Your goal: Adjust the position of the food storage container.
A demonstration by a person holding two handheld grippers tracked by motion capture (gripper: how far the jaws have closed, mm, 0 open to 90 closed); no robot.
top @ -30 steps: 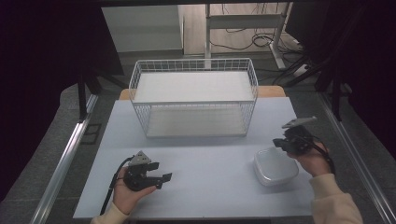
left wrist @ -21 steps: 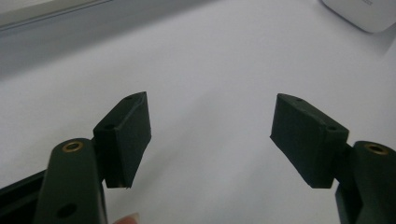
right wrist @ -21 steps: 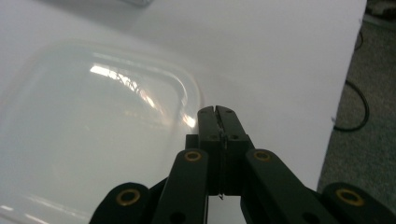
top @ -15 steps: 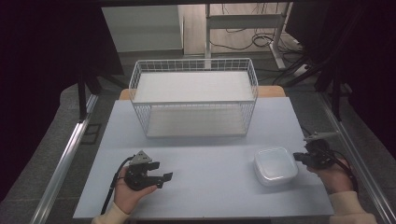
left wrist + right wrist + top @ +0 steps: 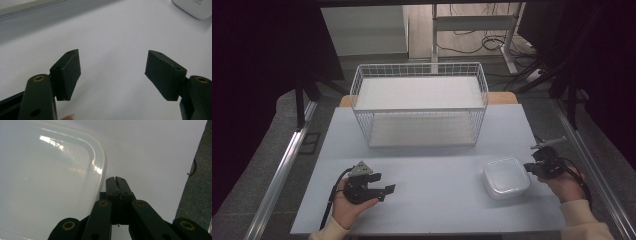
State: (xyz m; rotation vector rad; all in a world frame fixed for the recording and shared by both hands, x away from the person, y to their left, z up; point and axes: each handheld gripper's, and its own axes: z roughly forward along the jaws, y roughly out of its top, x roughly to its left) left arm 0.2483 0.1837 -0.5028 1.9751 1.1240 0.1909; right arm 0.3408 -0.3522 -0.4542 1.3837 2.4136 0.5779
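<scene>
Table (image 5: 427,210) comes first: a pale sheet with a wire basket (image 5: 419,110) standing at its far middle, white-floored and with nothing in it, which we take as the likely place for whatever gets moved. Nearer us, on the right, a white tub (image 5: 506,177) sits flat on the table, well apart from the basket. It looks like the thing we are working on, since our right gripper (image 5: 532,167) lies just beside its right edge. In the right gripper view the tub (image 5: 50,182) curves close past the gripper (image 5: 116,179), whose jaws are pressed together with nothing between them; whether the tips touch the rim we cannot tell. Held low and shut like that, it seems poised to nudge the tub or to open and take the rim. Our left gripper (image 5: 384,191) rests on the near left, well away, jaws spread wide over bare table (image 5: 112,45), a corner of the tub (image 5: 197,10) showing far off; we judge it is waiting.
</scene>
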